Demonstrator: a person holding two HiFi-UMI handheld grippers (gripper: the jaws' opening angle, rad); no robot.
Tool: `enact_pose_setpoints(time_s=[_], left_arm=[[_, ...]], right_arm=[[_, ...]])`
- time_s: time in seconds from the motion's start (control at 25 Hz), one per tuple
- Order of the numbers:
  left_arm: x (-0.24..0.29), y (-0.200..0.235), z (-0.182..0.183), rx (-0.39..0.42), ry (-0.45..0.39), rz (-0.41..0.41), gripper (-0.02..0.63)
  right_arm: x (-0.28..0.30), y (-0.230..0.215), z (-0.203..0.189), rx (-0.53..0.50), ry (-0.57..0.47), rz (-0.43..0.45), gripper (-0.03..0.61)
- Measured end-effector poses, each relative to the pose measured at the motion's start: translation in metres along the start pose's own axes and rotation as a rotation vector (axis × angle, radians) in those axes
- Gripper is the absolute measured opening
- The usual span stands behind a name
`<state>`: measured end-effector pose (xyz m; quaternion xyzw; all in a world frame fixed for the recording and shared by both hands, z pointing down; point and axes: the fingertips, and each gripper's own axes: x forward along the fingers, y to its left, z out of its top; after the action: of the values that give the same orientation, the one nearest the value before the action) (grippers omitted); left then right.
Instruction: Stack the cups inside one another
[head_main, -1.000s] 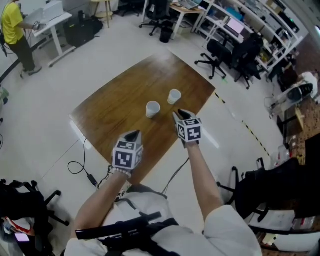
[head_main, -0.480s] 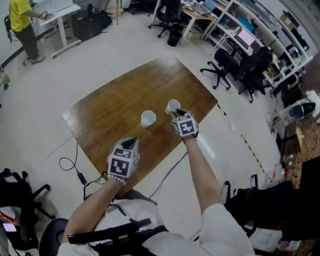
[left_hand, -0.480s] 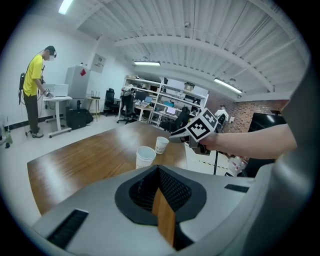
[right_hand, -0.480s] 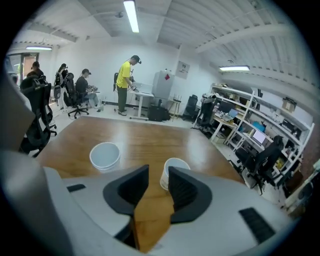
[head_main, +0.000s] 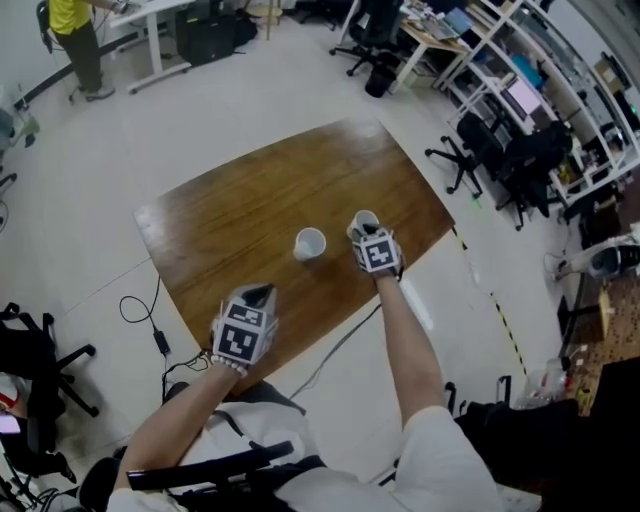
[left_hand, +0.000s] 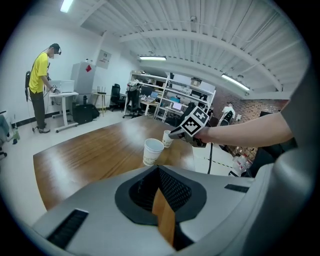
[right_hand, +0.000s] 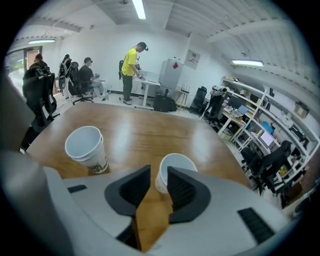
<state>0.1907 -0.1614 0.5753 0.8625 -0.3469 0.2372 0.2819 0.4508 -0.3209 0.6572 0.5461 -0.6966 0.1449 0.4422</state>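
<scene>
Two white paper cups stand upright and apart on the brown wooden table (head_main: 230, 215). The left cup (head_main: 310, 243) (right_hand: 87, 148) (left_hand: 152, 151) stands alone near the middle. My right gripper (head_main: 362, 231) (right_hand: 159, 172) has its tips at the right cup (head_main: 367, 217) (right_hand: 176, 167). Its jaws are closing, and the cup's near wall shows in the gap without the pads pressing on it. My left gripper (head_main: 258, 293) (left_hand: 158, 170) hangs over the table's near edge, well short of both cups, its tips together and empty.
The table's right corner (head_main: 440, 215) lies close beyond the right cup. A black cable (head_main: 150, 325) runs on the floor at the left. Office chairs (head_main: 470, 160) and shelves stand at the back right, and a person in yellow (head_main: 75, 30) stands far off.
My right gripper has travelled forward and down to the right cup, which now sits at its tips. The left gripper sank a little. Both cups stayed in place.
</scene>
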Motion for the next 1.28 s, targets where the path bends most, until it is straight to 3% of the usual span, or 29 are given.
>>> enact_pose_setpoints(time_s=[0.44,0.76,1.04,1.28], left_arm=[[0.0,0.014,-0.008,-0.026,0.028,0.023,-0.003],[-0.002,0.02,-0.009,-0.037,0.02,0.033,-0.003],[-0.002,0.016,-0.006,-0.036,0.012,0.015,-0.003],[-0.006,0.013,-0.007,-0.025,0.021,0.01,-0.003]], right_arm=[[0.03,-0.001,-0.007,-0.095,0.074,-0.01,0.078],[0.021,-0.002,-0.004,-0.11,0.063,-0.027,0.044],[-0.018,0.003,0.023,-0.105,-0.036,-0.022,0.044],[-0.059,0.024,0.054,-0.036,-0.159,0.044,0.044]])
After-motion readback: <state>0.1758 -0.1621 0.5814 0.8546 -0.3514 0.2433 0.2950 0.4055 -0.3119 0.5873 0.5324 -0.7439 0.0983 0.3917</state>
